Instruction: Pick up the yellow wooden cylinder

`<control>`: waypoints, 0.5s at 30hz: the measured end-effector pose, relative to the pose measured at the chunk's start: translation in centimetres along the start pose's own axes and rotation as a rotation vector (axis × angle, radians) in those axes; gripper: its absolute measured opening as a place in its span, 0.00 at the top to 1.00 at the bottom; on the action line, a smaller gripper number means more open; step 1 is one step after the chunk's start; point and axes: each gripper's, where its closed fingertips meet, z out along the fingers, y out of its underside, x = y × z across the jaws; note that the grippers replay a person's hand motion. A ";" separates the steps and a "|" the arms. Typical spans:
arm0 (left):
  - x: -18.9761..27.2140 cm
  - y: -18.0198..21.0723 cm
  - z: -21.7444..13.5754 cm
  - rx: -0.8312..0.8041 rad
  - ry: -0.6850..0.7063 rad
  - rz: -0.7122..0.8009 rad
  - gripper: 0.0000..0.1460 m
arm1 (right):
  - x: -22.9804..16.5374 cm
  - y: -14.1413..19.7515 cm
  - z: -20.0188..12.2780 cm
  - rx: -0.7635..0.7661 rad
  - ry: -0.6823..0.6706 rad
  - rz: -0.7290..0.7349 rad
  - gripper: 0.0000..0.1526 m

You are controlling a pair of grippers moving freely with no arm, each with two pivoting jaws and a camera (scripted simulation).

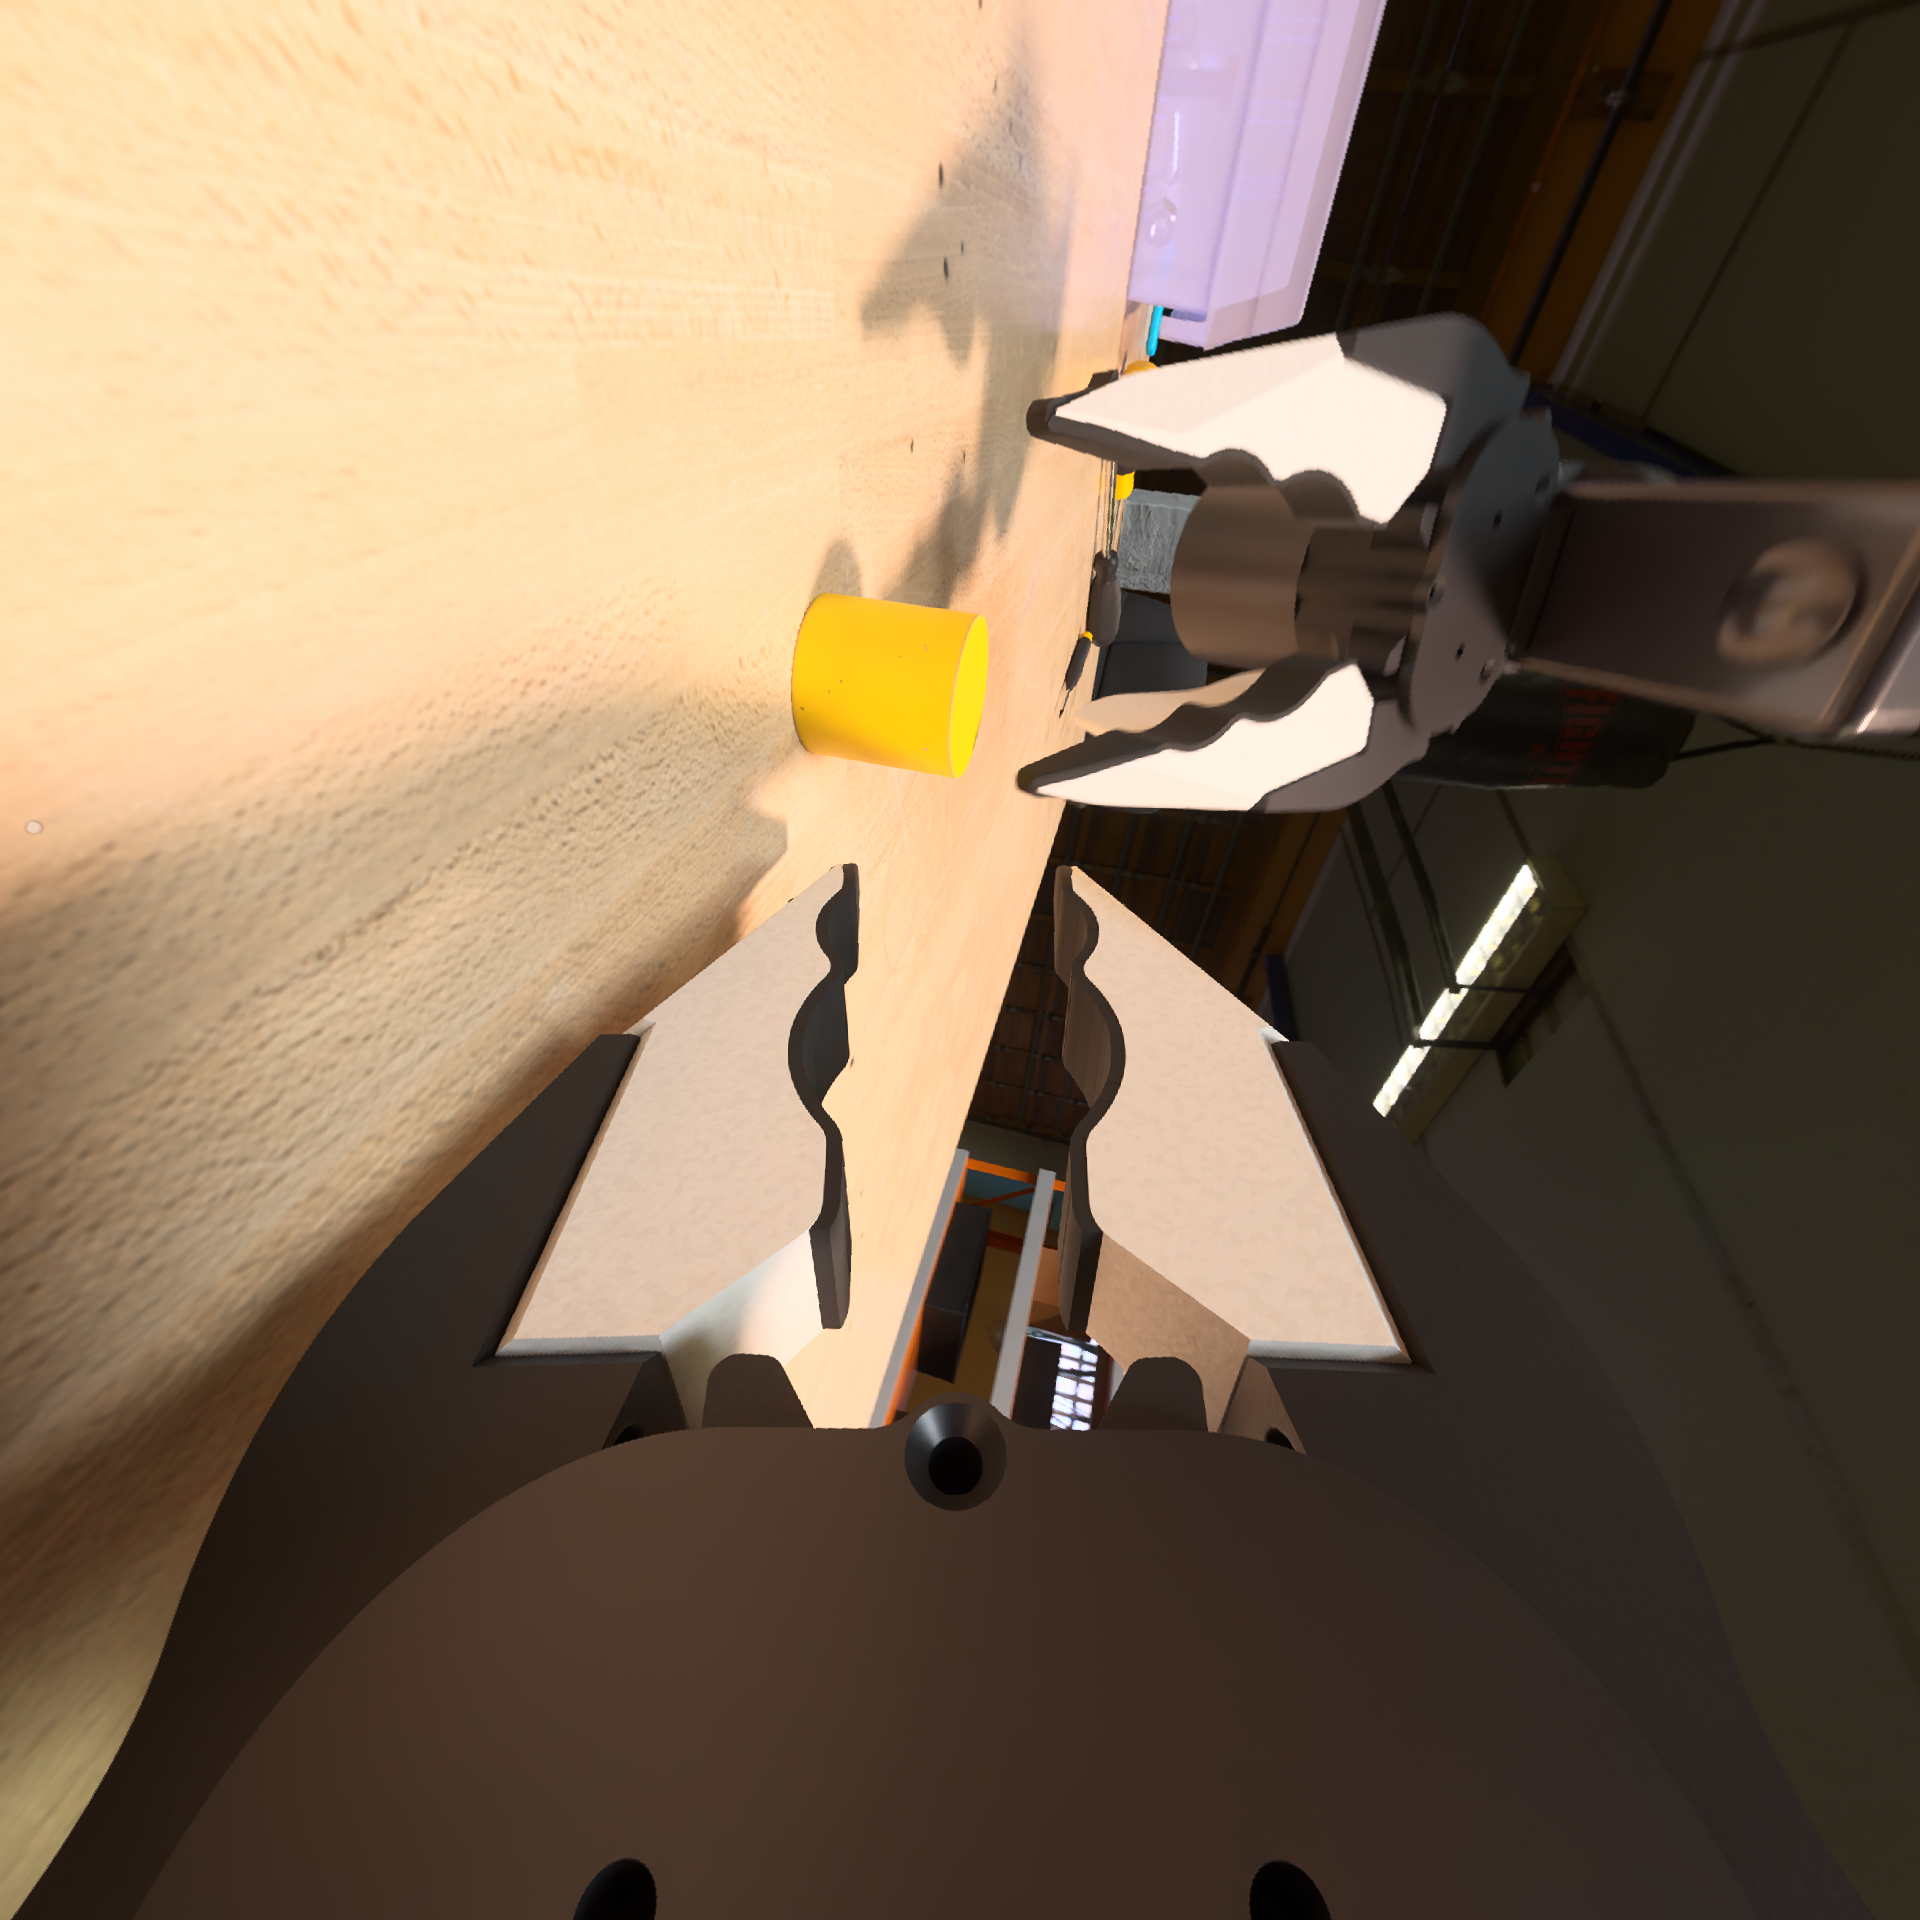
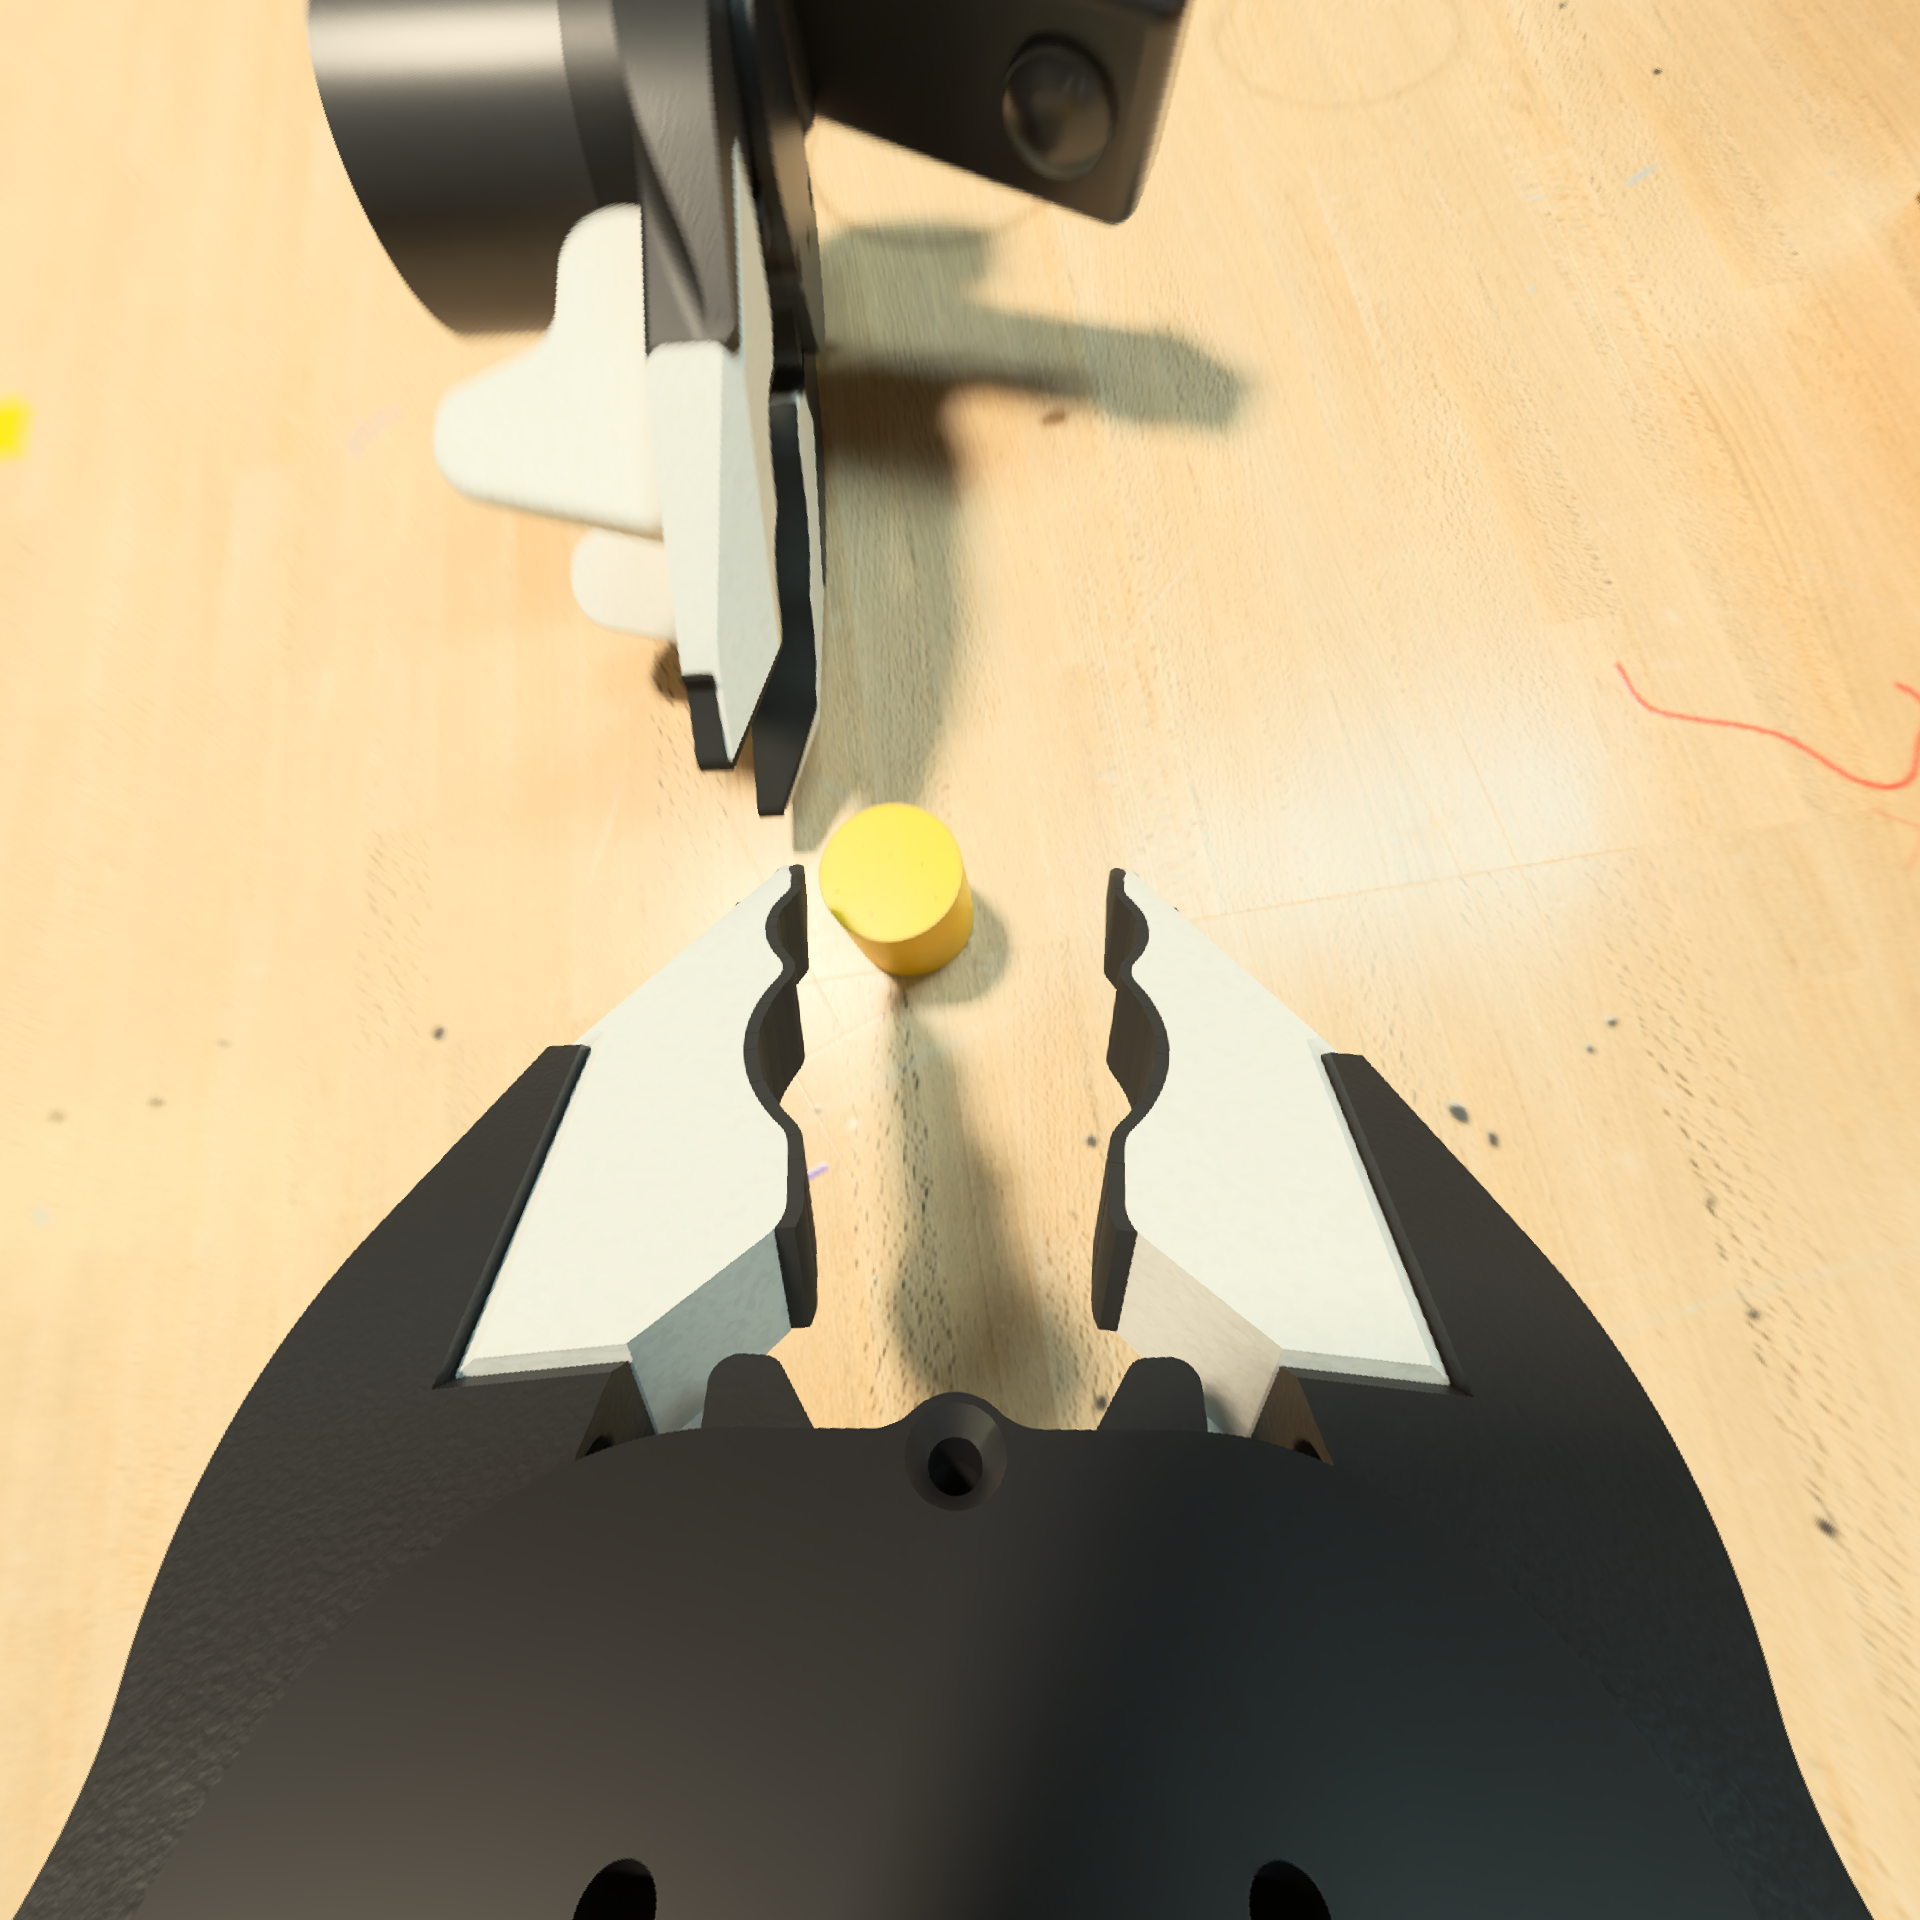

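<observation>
The yellow wooden cylinder [image 1: 888, 684] stands upright on the light wooden table [image 1: 416, 520]. In the right wrist view the cylinder [image 2: 896, 902] lies just past my right gripper's [image 2: 956, 878] tips, closer to the left finger, and I look down on its flat top. The right gripper is open and empty. In the left wrist view it [image 1: 1034, 597] hovers over the cylinder, fingers spread. My left gripper [image 1: 956, 878] is open and empty, a short way from the cylinder. It also shows edge-on in the right wrist view [image 2: 743, 774], just beyond the cylinder.
A pale lavender tray [image 1: 1236, 156] lies at the far end of the table near its edge. A thin red scribble [image 2: 1766, 727] marks the table [image 2: 1351, 520] to the right. A small yellow bit [image 2: 10, 426] sits at the left border.
</observation>
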 end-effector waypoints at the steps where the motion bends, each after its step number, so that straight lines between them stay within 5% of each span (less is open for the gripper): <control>1: 0.0 -0.1 0.0 -0.004 -0.002 -0.020 0.74 | -0.1 0.4 0.1 -0.026 0.031 -0.034 0.61; 5: 0.0 -0.2 0.1 -0.028 -0.025 -0.064 0.74 | -0.2 1.4 0.8 -0.076 0.091 -0.111 0.58; 15: -0.1 -0.3 0.3 -0.098 -0.091 -0.121 0.74 | -1.5 1.7 2.4 -0.056 -0.058 -0.027 0.61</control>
